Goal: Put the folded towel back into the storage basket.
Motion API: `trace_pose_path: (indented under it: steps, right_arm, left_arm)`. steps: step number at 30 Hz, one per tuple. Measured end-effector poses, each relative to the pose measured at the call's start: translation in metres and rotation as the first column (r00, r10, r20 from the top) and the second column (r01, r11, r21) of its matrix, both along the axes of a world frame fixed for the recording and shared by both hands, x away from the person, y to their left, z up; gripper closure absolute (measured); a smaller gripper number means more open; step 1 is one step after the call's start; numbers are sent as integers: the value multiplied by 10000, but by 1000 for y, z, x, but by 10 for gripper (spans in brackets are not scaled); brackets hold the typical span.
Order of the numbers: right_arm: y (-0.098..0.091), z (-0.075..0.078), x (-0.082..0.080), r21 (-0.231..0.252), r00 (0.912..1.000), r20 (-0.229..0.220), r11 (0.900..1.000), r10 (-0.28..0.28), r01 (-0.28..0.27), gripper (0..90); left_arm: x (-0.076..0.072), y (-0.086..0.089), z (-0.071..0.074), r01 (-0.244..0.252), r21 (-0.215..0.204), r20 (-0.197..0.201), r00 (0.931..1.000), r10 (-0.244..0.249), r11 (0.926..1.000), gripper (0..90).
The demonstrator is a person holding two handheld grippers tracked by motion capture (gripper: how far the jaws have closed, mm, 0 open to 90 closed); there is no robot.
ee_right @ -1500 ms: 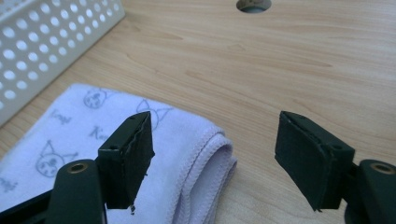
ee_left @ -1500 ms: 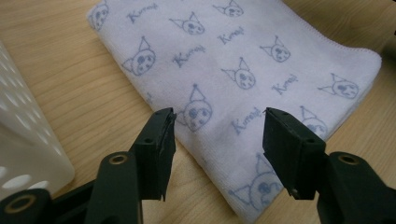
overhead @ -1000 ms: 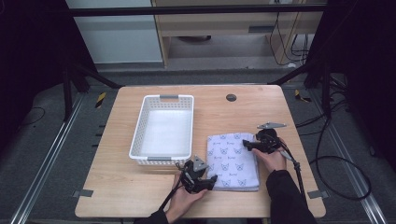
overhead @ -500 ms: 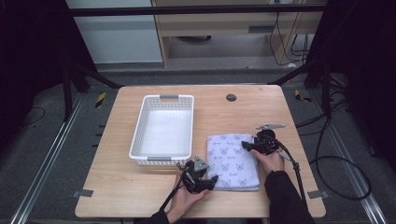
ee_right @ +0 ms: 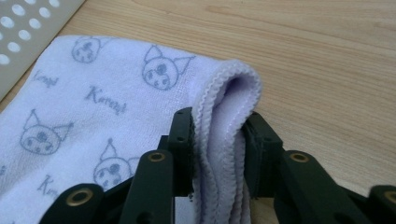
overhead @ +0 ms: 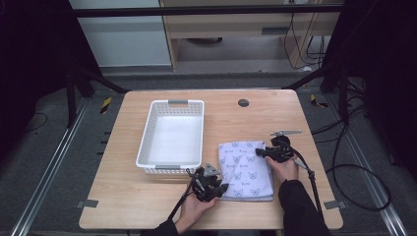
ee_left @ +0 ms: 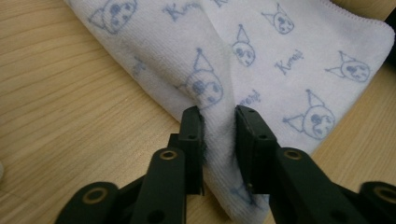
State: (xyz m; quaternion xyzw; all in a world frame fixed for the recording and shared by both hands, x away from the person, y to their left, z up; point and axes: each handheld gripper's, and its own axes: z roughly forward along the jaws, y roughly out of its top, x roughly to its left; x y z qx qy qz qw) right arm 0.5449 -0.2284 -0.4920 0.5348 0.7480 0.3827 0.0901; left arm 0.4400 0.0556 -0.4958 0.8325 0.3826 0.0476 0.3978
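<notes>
The folded towel (overhead: 246, 169), lying on the surface (overhead: 123, 206) beside the basket (overhead: 172, 135), looks light, soft and floppy, so both grippers' fingers (ee_left: 194, 135), having just closed, pinch bunched folds at opposite corners.

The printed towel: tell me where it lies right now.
In the high view the towel lies folded on the table's near right part, just right of the white basket, pinched between the left gripper and right gripper.

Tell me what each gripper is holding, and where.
Both have just closed on the towel: left gripper pinches its near-left corner, right gripper its far-right corner.
</notes>
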Motion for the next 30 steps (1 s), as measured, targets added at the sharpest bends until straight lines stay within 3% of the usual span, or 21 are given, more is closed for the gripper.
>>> trace_pose_path:
  steps: [5,11,15,30]
  right_arm:
    - [-2,5,-2,233,10000,92,9997,39,-42,732]
    - [-3,21,-9,468,9980,619,9988,134,-163,737]
    - [-1,33,-13,354,9958,900,9991,184,-217,737]
    - [-1,66,-27,556,9812,1927,9982,118,-230,734]
  left_arm:
    - [-1,1,2,145,-22,155,9998,-144,9999,774]
    - [-3,5,12,181,-228,322,9993,-173,9996,786]
    - [-5,7,22,237,-295,608,9979,-218,9993,787]
    - [-8,18,53,280,-724,1366,9905,-179,9970,790]
